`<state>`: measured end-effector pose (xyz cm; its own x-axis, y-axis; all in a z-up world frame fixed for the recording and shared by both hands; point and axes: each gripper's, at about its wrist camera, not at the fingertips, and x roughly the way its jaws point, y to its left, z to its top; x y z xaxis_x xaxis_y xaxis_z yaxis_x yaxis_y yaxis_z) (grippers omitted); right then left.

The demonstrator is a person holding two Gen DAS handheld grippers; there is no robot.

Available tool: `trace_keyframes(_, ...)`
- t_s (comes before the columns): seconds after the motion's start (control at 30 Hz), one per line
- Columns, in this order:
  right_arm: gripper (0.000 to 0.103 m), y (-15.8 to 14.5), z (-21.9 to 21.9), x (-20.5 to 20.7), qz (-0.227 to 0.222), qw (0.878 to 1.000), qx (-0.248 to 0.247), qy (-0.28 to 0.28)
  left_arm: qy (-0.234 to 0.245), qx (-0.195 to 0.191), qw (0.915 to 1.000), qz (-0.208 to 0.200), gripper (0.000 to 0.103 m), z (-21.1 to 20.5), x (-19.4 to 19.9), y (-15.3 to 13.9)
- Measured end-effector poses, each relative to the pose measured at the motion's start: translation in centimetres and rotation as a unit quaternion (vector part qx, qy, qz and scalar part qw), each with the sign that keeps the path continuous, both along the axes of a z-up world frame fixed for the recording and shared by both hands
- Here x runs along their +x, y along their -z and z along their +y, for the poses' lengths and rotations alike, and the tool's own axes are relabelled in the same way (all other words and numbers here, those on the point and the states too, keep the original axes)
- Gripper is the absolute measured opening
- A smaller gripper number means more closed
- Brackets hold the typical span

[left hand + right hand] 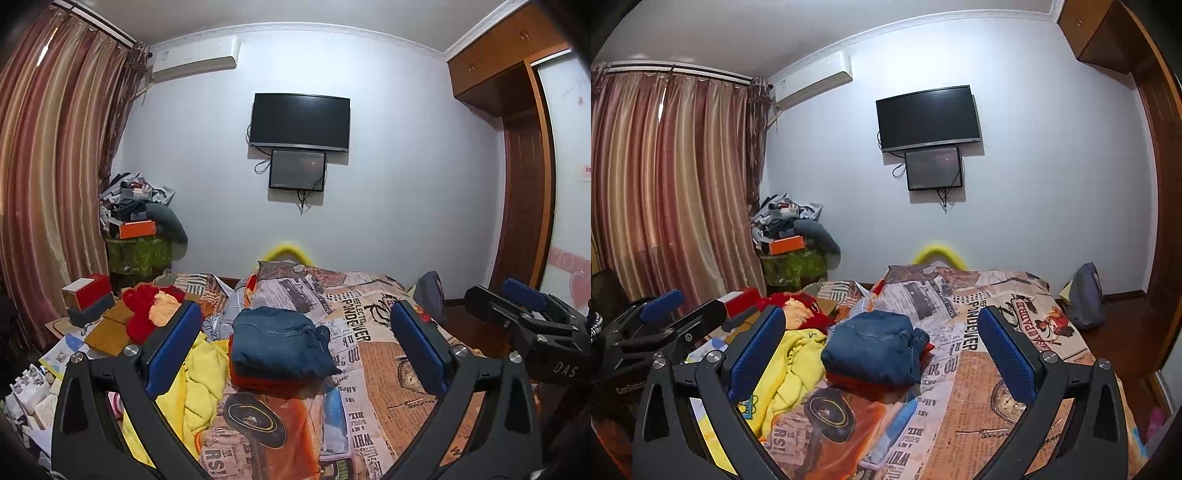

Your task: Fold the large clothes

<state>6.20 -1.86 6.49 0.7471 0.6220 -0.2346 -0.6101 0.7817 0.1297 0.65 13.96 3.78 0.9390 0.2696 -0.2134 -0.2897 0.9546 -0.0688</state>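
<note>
Now we hold both grippers wide apart and empty above the bed: the left gripper and right gripper each frame the folded jeans lying ahead between their fingers, atop a red garment. That stack looks done. We judge the crumpled yellow garment, by the left-hand fingers, comes next; it needs spreading flat first.

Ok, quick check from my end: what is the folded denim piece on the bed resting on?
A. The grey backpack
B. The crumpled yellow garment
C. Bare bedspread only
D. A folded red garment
D: the folded denim piece sits on a folded red garment, whose edge shows beneath it in both views; the yellow garment lies crumpled beside the stack, to its left in the pictures.
</note>
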Motion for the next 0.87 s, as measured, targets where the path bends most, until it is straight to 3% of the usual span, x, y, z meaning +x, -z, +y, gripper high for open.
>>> trace_keyframes(0.4,0.103,0.05,-0.12,0.33,0.005,1.000,0.001,0.009,0.012,-0.014,0.9998,0.006,0.102,0.44,0.40,0.27)
trace_keyframes(0.87,0.103,0.10,-0.10,0.20,0.003,1.000,-0.003,0.015,0.021,-0.001,0.9997,0.009,0.102,-0.21,0.27,0.47)
